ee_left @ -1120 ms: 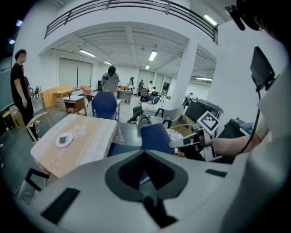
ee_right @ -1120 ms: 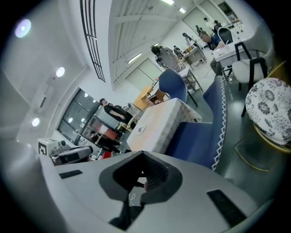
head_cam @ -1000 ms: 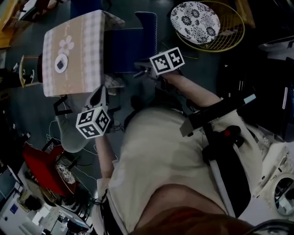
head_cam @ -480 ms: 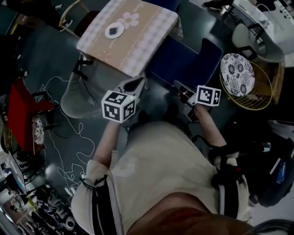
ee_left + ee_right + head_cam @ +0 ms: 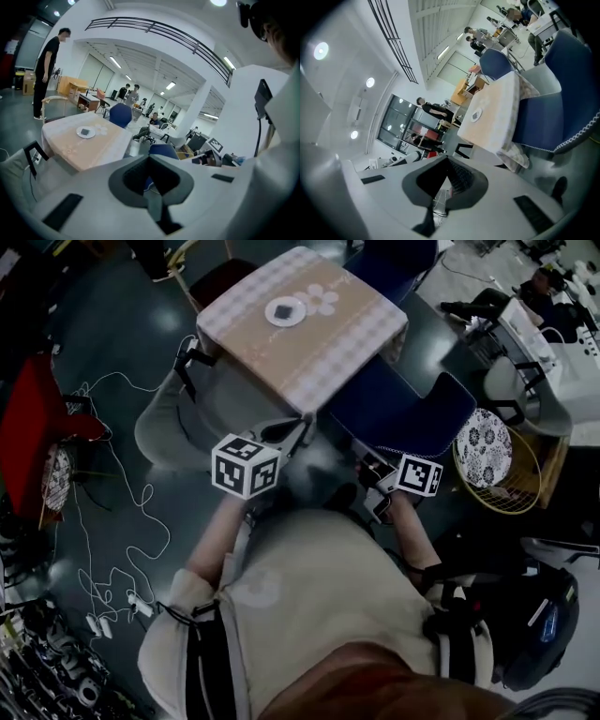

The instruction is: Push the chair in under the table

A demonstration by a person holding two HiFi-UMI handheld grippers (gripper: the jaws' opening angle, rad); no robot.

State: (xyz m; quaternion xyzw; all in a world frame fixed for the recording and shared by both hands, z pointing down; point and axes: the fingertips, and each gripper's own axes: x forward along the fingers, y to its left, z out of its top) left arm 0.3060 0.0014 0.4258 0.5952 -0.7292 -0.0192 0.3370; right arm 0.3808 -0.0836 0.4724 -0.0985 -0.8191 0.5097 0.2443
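Your left gripper (image 5: 295, 430) has its fingers pressed together with nothing between them. It points at the near corner of the table (image 5: 370, 352) and hangs above the floor just short of that corner. Your right gripper (image 5: 361, 448) also has its fingers together and holds nothing. It sits just beside the near side of the chair (image 5: 398, 413); you cannot tell from any view whether it touches.

The chair is blue and stands at the table's right edge. Its seat runs in under the hanging hem of the cloth (image 5: 516, 159), and its back stands outside, clear of the edge. Your right gripper view looks along that edge, with the seat on its right.

A plate (image 5: 284, 310) lies near the middle of the table. A second chair (image 5: 394, 259), also blue, is at the far edge. A grey seat (image 5: 169, 423) stands against the left edge. To the right of the chair, well apart from the table, a wire basket (image 5: 527, 491) holds a patterned cushion (image 5: 486, 439). White cables (image 5: 103, 549) trail over the floor to your left.
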